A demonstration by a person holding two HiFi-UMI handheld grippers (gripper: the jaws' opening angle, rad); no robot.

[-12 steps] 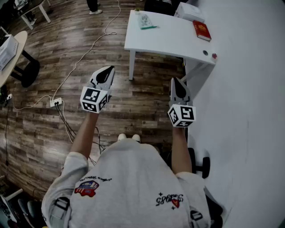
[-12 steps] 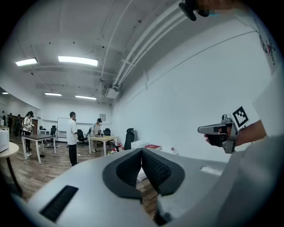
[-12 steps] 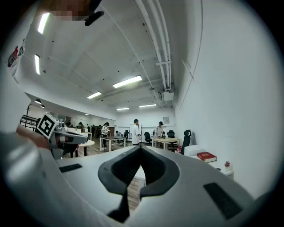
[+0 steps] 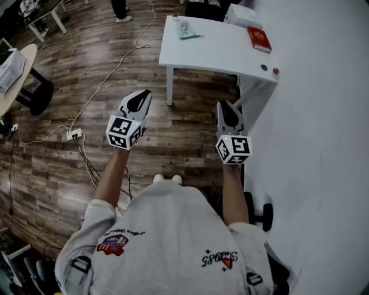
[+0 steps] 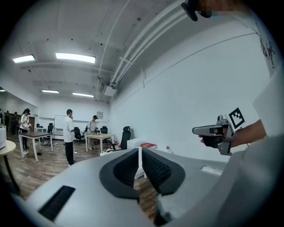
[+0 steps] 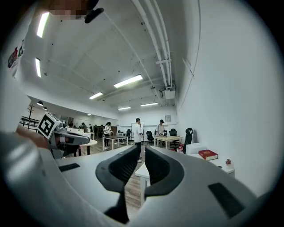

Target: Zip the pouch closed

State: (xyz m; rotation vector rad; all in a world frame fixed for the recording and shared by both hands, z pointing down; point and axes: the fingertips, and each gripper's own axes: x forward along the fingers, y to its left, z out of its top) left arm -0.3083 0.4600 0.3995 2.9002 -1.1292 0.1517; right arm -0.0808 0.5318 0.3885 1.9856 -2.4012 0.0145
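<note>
The pouch (image 4: 185,27), clear with greenish contents, lies at the far left of a white table (image 4: 219,55) ahead of me. Both grippers hang in the air over the wooden floor, well short of that table. My left gripper (image 4: 140,99) points roughly level toward the table with its jaws shut on nothing. My right gripper (image 4: 229,109) is level too, its jaws together but for a thin slit, also empty. In the left gripper view the black pads (image 5: 128,166) meet. In the right gripper view the pads (image 6: 157,166) stand almost touching. The pouch cannot be made out in either gripper view.
A red book (image 4: 260,39), a white box (image 4: 242,15) and two small items (image 4: 270,70) share the table. A white wall (image 4: 323,144) runs along the right. Cables and a power strip (image 4: 73,135) lie on the floor at left. Several people stand at distant desks (image 5: 69,135).
The left gripper sits slightly further right and lower in the head view, and the table has shifted a little up the frame. Both jaws stay as they were.
</note>
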